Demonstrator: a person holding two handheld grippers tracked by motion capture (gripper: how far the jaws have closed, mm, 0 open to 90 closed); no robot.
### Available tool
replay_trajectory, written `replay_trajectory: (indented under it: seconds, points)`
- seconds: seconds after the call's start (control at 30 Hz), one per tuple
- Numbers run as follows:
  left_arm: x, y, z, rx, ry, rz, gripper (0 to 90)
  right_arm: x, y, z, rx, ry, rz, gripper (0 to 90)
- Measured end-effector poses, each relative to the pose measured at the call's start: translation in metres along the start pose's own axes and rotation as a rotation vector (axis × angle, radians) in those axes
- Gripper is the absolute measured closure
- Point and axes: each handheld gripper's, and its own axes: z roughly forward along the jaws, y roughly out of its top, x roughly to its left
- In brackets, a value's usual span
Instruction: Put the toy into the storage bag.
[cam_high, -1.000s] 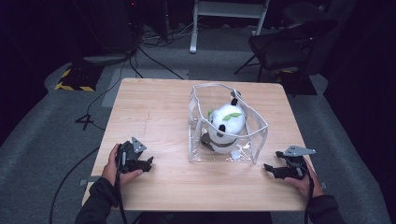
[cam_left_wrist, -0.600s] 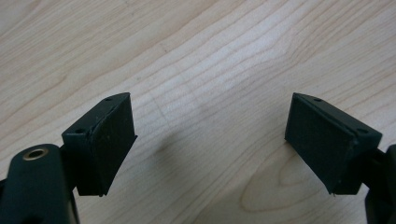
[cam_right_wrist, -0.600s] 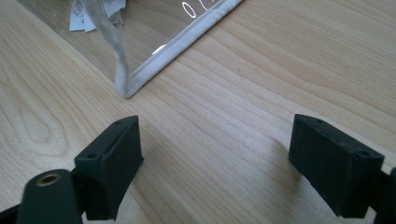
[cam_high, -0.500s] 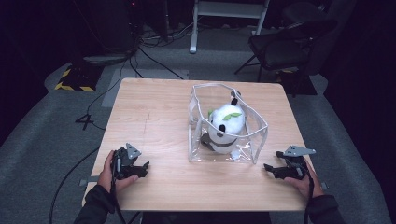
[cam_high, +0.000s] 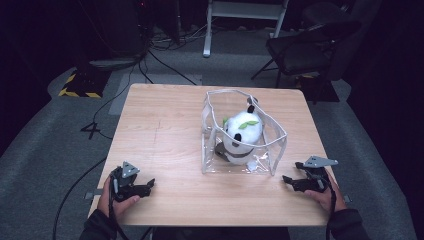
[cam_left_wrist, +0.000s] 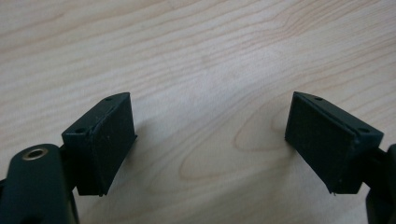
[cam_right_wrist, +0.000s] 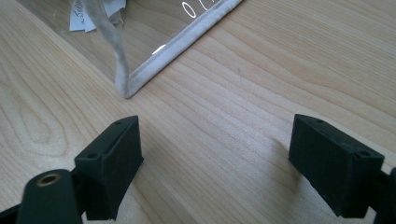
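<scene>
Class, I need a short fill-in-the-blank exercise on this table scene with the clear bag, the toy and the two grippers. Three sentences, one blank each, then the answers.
1. The panda plush toy sits inside a clear plastic ____ with white trim.
2. The fingers of the left gripper stand ____, with nothing but bare wooden table between them.
3. Of the two, the ____ gripper lies nearer the bag, its camera showing a white-trimmed corner.

Answers: bag; open; right

Parted hand-held gripper near bag corner
</scene>
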Motion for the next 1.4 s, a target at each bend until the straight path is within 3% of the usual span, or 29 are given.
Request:
replay_trajectory:
  seconds: [0.4, 1.4]
  points:
    - [0.008, -0.019, -0.018, -0.003, 0.019, -0.022, 15.9, 0.0, 0.0, 0.0, 0.0, 0.0, 0.0, 17.1]
    - [0.008, -0.017, -0.016, -0.002, 0.027, -0.027, 15.3, 0.0, 0.0, 0.0, 0.0, -0.001, 0.001, 17.0]
